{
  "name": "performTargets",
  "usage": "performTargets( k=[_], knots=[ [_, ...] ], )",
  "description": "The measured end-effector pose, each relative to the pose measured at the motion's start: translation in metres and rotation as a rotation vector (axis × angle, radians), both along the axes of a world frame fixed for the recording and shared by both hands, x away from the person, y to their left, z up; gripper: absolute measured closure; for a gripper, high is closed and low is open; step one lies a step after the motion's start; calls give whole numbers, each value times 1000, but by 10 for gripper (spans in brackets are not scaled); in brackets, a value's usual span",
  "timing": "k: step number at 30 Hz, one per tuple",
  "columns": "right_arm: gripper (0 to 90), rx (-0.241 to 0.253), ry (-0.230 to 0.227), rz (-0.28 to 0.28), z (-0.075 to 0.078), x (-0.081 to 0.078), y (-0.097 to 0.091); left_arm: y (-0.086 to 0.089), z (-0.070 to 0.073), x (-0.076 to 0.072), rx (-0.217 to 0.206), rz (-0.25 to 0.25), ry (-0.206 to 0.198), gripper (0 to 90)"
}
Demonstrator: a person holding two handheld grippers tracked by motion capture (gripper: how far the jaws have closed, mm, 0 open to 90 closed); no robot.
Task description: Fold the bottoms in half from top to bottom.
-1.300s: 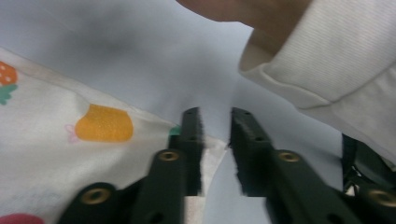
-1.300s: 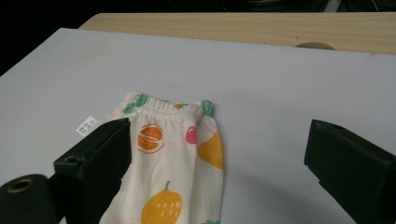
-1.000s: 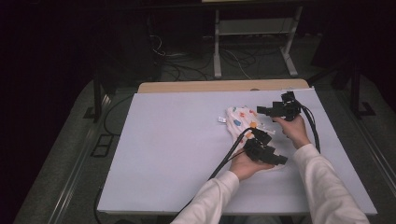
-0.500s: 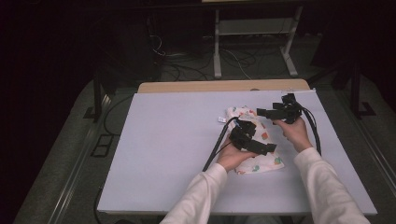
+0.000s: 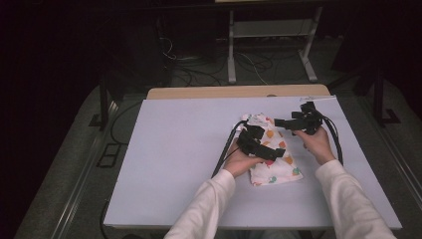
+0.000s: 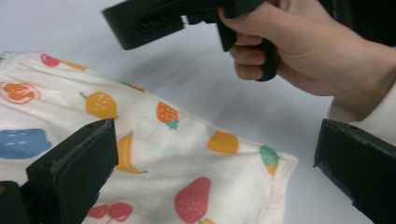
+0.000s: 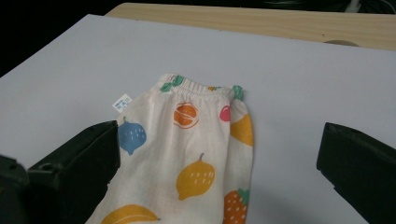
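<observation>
- Left hand-held gripper: jaws just opened wide, nothing clamped; it hovers over the folded fruit-print garment, having moved in from its near end.
- Right hand-held gripper: jaws apart, empty.
- Garment flat, right of surface centre.
- Looks like the fold got released; next is probably a regrip.

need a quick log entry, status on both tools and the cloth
Left tool open over fruit-print cloth, just released. Right tool open, empty. Cloth flat on table, nothing in the way.
</observation>
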State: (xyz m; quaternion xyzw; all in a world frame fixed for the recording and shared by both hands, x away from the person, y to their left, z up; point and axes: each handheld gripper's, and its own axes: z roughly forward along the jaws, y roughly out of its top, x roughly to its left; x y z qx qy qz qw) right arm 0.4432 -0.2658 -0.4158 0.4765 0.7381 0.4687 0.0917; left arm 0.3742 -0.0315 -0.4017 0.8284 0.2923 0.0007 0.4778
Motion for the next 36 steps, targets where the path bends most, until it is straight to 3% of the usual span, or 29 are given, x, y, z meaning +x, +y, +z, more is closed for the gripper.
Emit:
performTargets(
  k=[11, 22, 36],
  knots=[
    [0, -30, -8, 35, -4, -2, 0, 17, -1, 15, 10, 31, -1, 0],
    [0, -25, -1, 52, -8, 1, 3, 37, 1, 36, 16, 62, 5, 0],
    [0, -44, -9, 62, 1, 4, 2, 61, 9, 63, 20, 126, 6, 0]
  ],
)
